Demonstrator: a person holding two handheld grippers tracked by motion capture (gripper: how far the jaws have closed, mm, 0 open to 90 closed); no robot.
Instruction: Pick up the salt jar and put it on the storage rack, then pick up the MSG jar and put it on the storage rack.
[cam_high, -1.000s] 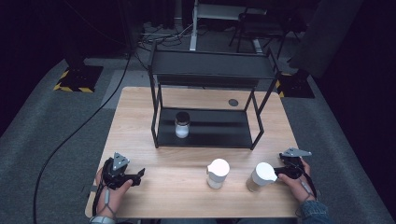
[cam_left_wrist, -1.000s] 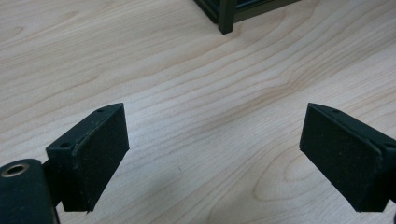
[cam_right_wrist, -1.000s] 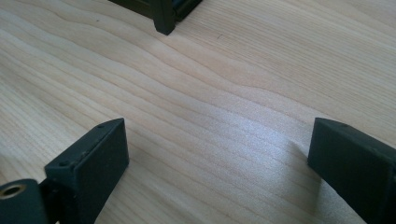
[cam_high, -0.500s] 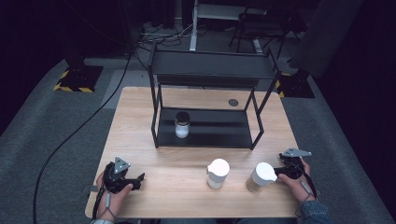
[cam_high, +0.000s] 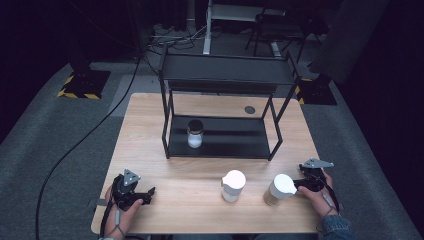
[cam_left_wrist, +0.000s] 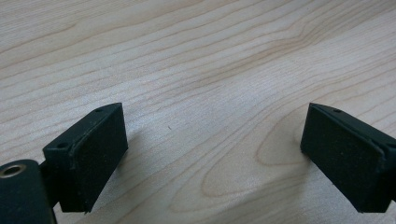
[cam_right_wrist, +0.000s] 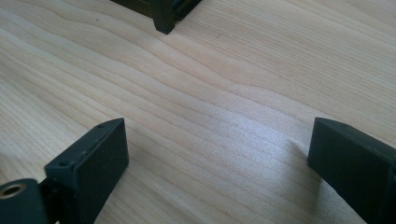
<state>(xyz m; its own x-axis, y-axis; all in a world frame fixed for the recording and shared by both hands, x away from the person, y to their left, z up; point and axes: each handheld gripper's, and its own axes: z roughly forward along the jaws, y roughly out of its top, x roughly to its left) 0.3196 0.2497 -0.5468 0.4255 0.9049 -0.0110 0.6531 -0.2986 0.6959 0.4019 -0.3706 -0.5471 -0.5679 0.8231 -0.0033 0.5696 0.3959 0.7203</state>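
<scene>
My left gripper (cam_high: 148, 193) rests low at the table's front left, held by a hand. In the left gripper view its jaws (cam_left_wrist: 212, 154) stand wide over bare wood; they have just been opening further, with nothing between them. My right gripper (cam_high: 299, 184) sits at the front right, right beside a white-lidded jar (cam_high: 280, 189). The right gripper view shows it open (cam_right_wrist: 219, 158) with only wood between the pads. A second white-lidded jar (cam_high: 233, 185) stands at front centre. A black-lidded jar (cam_high: 194, 133) stands on the lower shelf of the black rack (cam_high: 270, 145).
The black two-tier rack fills the middle and back of the wooden table (cam_high: 150, 125); one of its feet (cam_right_wrist: 164, 21) shows ahead of the right gripper. A small dark disc (cam_high: 249, 109) lies behind the rack. Cables run across the grey floor.
The left gripper has slipped slightly toward the table's front edge. The right gripper and the jars have stayed where they were.
</scene>
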